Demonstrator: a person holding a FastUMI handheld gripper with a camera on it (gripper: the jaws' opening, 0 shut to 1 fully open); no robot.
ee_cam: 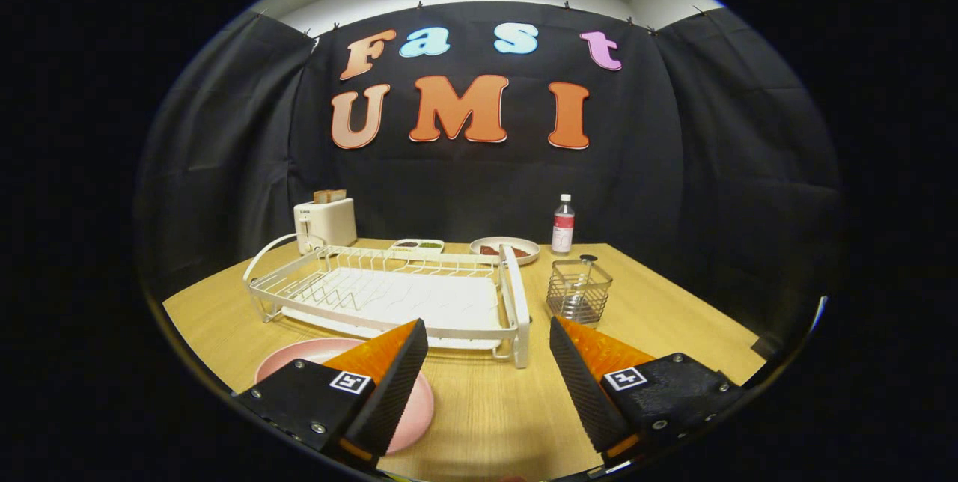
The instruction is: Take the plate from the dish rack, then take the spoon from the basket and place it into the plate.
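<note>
Black cloth walls close off the booth behind a pale wooden bench, with a strip of light ceiling above.

The tool hangs over the near part of the bench with its fingers spread wide apart, holding nothing and touching nothing; bare wood shows between them.

A pink plate lies flat on the bench under and beside the left finger, which hides much of it. Just beyond the fingers stands the white rack, empty of dishes, its near rail close ahead of the left fingertip. Beyond the right finger, just beside the rack's right end, is a small wire basket with the spoon standing in it (only dimly made out through the wires, its top poking above the rim).

Farther back, near the cloth: a white toaster with bread in its slots behind the rack's left end, a small two-part dish, a round plate of food, and a bottle with a white cap beyond the basket.
</note>
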